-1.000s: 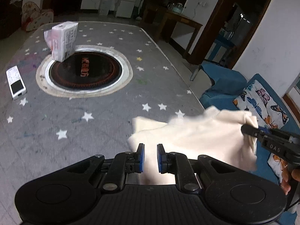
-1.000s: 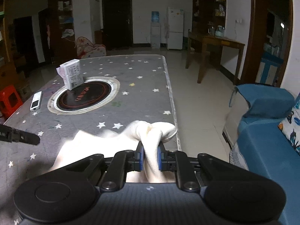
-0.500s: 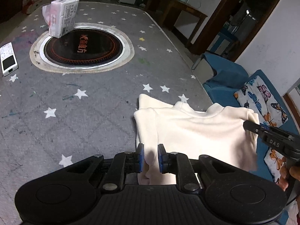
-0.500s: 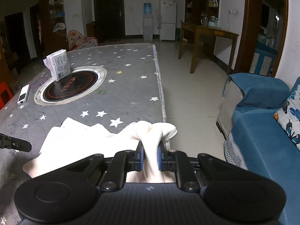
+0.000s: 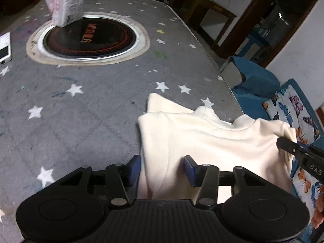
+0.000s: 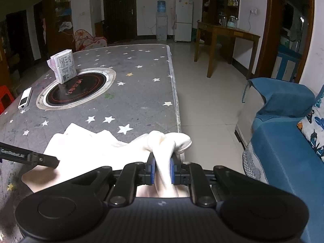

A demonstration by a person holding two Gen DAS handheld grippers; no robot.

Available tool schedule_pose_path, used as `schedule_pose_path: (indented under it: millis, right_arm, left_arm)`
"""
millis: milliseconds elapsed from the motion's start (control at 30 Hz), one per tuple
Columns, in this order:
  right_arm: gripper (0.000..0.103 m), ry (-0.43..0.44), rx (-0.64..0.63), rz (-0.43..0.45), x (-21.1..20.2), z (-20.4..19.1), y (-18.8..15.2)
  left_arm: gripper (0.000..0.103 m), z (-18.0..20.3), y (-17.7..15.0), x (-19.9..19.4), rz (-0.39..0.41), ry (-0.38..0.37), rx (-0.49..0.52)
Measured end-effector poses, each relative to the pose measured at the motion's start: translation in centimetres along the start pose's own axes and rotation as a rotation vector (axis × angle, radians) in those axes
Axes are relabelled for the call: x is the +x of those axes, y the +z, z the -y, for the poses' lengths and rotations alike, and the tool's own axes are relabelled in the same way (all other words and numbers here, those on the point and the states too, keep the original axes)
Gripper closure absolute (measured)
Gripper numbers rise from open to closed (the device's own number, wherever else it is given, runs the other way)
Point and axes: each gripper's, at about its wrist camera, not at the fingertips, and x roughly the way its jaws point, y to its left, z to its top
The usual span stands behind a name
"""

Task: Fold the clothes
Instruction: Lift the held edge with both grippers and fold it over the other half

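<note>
Grey star-printed table [image 5: 85,109]: cream knit garment [image 5: 202,139] lies doubled near its edge (fold unfinished, I judge); my left gripper [image 5: 162,169] gapes, right gripper [image 6: 161,169] pinches bunched cloth.

The cream garment [image 5: 206,141] is soft, matt cloth with a fleecy nap, bunched thick between the blue pads [image 6: 151,168] of the right claw [image 6: 162,169]. The left claw [image 5: 162,171] is matt black plastic with dull metal rivets and a ribbed body. The worktop [image 5: 91,101] wears a grey quilted fabric cover, matt, printed with stars. At its 11 o'clock sits a glossy black glass disc [image 5: 89,36] ringed in brushed metal. The pack [image 5: 66,4] on it is crinkled shiny plastic film. The floor [image 6: 208,101] is smooth glossy tile.
</note>
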Motion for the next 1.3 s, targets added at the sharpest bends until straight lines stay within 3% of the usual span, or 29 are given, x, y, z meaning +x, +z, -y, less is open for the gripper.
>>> schedule_pose_path:
  millis: [67,167,467,833,1000,1300]
  right_arm:
    - [0.090,0.002,-0.002,0.005,-0.1,0.0,0.0]
    - [0.090,0.008,-0.006,0.021,-0.7,-0.3,0.2]
    - [0.090,0.028,-0.028,0.070,-2.4,-1.6,1.2]
    - [0.090,0.051,-0.069,0.106,-3.7,-3.8,2.6]
    - [0.090,0.060,-0.085,0.094,-3.4,-4.4,2.6]
    - [0.090,0.050,-0.081,0.027,-0.8,-4.5,1.4]
  left_arm:
    - [0.084,-0.1,0.2,0.3,-0.009,-0.004,-0.022]
    - [0.087,-0.1,0.0,-0.5,0.024,0.000,-0.015]
    - [0.089,0.7,-0.2,-6.8,0.175,0.005,0.047]
    - [0.089,-0.5,-0.3,-11.3,0.235,0.000,0.030]
    - [0.089,-1.3,-0.9,-11.5,0.223,-0.004,0.021]
    - [0.088,-3.2,-1.6,-7.8,0.136,0.007,-0.029]
